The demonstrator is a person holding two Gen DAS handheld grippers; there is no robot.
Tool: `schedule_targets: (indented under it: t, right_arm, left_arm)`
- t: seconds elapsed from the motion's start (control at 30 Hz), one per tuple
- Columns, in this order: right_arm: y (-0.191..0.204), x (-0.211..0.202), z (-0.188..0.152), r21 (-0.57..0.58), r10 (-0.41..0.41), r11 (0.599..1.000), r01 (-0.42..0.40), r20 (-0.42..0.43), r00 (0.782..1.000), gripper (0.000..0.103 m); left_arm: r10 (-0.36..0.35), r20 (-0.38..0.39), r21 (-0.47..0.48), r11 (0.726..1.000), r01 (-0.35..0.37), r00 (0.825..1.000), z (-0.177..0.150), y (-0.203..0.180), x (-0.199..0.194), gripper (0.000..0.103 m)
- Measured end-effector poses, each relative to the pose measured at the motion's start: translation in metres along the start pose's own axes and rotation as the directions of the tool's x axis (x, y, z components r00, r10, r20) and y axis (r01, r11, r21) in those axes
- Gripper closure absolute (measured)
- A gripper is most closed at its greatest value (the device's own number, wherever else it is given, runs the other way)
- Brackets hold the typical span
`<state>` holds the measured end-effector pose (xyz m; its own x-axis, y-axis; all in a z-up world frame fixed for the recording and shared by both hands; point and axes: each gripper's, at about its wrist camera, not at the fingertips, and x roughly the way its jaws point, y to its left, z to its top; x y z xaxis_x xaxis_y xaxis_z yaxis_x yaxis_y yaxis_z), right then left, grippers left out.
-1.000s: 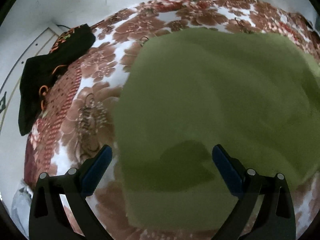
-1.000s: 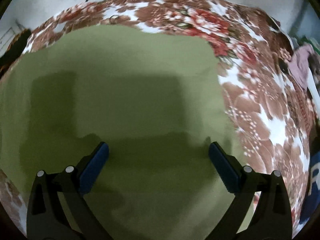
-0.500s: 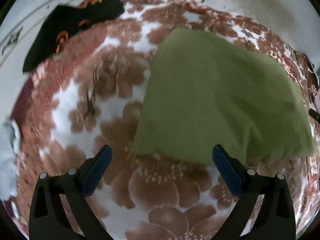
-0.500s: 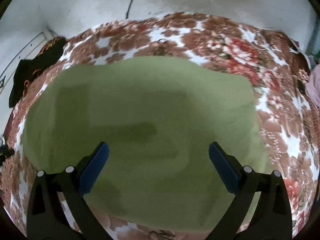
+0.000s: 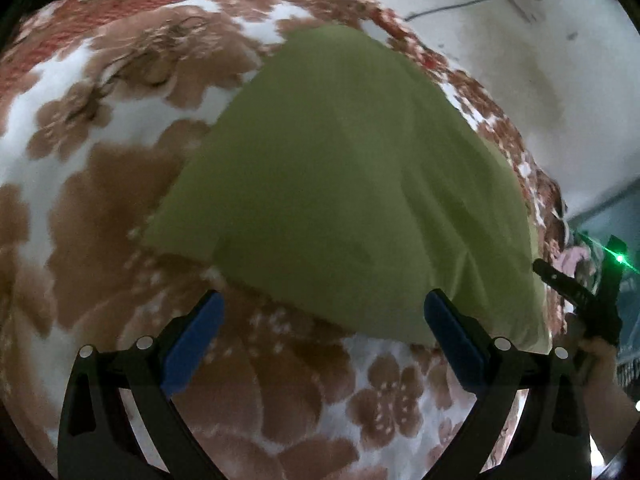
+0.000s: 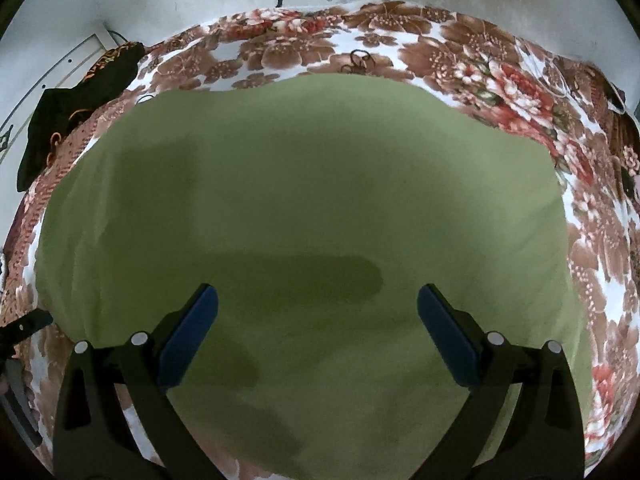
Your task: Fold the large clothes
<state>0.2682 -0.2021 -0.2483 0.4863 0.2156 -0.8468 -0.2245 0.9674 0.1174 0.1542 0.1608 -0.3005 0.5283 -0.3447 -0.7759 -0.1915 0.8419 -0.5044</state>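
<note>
1. One green cloth (image 6: pixel 304 208) lies flat on the floral bed (image 6: pixel 400 44); one black garment (image 6: pixel 68 108) sits at its edge.
2. Left tool (image 5: pixel 320 336) and right tool (image 6: pixel 318 328) both hover above it, spread wide, holding nothing.

left wrist: oblique, beside cloth (image 5: pixel 360 184) | right wrist: above | shared: cloth (image 6: pixel 320 208)

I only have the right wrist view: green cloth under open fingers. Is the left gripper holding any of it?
Observer: No. The left gripper is open, with nothing between its fingers.
Operator: What is it facing?
Observer: The green cloth, at its near edge, with bare floral blanket filling the view below that.
Operator: Anything else I'm missing?
Observer: A green light glows beyond the cloth's right end.
</note>
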Motion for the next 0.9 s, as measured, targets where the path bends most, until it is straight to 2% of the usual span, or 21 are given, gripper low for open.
schedule_targets:
  t: [0.1, 0.23, 0.33, 0.4, 0.53, 0.67, 0.8, 0.9]
  right_arm:
    - [0.001, 0.008, -0.005, -0.006, 0.001, 1.0, -0.001, -0.014, 1.0, 0.005]
    - [0.001, 0.014, -0.009, -0.004, 0.008, 1.0, -0.008, -0.025, 1.0, 0.005]
    - [0.0, 0.018, -0.011, 0.0, 0.019, 1.0, -0.019, -0.032, 0.999, 0.005]
    - [-0.001, 0.02, -0.011, 0.0, 0.024, 1.0, -0.024, -0.032, 0.999, 0.005]
    - [-0.001, 0.024, -0.012, -0.004, 0.028, 1.0, -0.029, -0.037, 0.999, 0.005]
    - [-0.001, 0.027, -0.013, -0.004, 0.032, 0.999, -0.032, -0.039, 0.999, 0.005]
    - [-0.001, 0.029, -0.013, -0.005, 0.037, 0.999, -0.037, -0.038, 0.999, 0.005]
    - [-0.001, 0.029, -0.013, -0.005, 0.039, 0.999, -0.039, -0.036, 0.999, 0.005]
  left_arm:
    - [-0.05, -0.018, -0.087, 0.995, 0.048, 0.999, 0.002, 0.011, 0.017, 0.005]
    - [-0.137, 0.053, -0.209, 0.967, 0.145, 0.989, 0.003, 0.026, 0.026, 0.005]
    - [-0.177, 0.087, -0.267, 0.944, 0.195, 0.98, 0.009, 0.033, 0.029, 0.005]
    - [-0.18, 0.091, -0.266, 0.943, 0.198, 0.979, 0.013, 0.028, 0.029, 0.005]
    - [-0.172, 0.131, -0.203, 0.959, 0.197, 0.976, 0.023, 0.004, 0.014, 0.005]
    - [-0.21, 0.186, -0.166, 0.956, 0.241, 0.96, 0.032, -0.008, 0.006, 0.005]
    - [-0.145, 0.126, -0.193, 0.967, 0.168, 0.981, 0.023, 0.009, 0.033, 0.005]
    - [-0.147, 0.139, -0.21, 0.962, 0.174, 0.979, 0.018, 0.017, 0.043, 0.005]
